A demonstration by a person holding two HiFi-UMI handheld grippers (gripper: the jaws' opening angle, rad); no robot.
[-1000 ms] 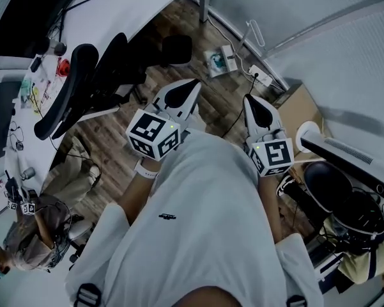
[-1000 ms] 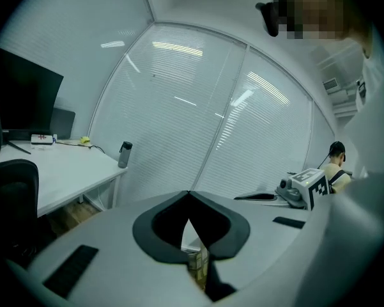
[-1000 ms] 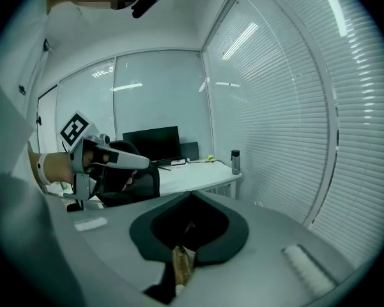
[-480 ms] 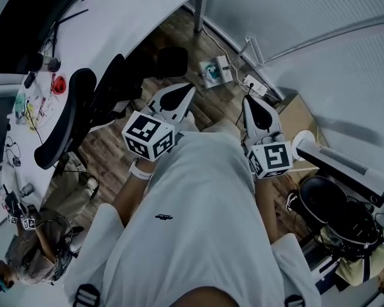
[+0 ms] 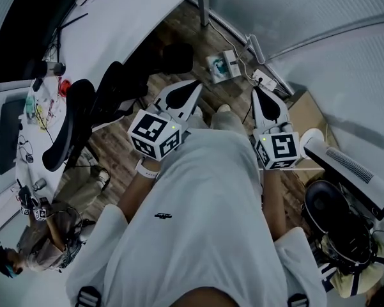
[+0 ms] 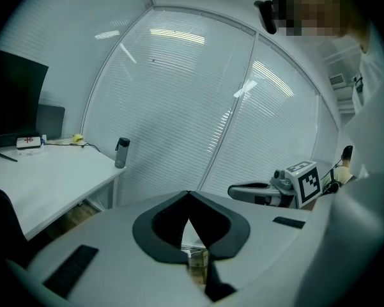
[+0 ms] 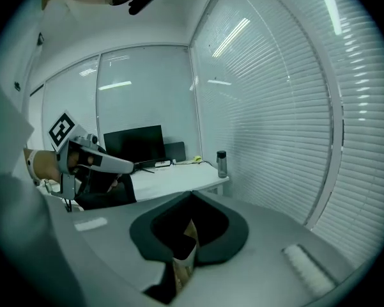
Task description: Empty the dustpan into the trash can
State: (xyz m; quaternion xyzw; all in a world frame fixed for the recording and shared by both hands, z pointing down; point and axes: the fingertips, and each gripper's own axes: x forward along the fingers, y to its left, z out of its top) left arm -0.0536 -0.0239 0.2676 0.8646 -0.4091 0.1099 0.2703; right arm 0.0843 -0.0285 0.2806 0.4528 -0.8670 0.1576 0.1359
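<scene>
Head view: left gripper (image 5: 195, 85) and right gripper (image 5: 256, 93) held over wood floor (image 5: 118, 151), office chair (image 5: 76, 117) at left; dustpan and trash can cannot be made out.
Left gripper view: fingers (image 6: 154, 226) clenched, empty.
Right gripper view: fingers (image 7: 220, 226) clenched, empty; white surface (image 7: 172, 179) beyond.

I can read no words or numbers anywhere. The white cubes on the left gripper (image 5: 197, 83) and the right gripper (image 5: 254, 89) carry only black square marker patterns. The small dark mark (image 5: 167, 216) on the white shirt (image 5: 204, 248) is too tiny to read.
</scene>
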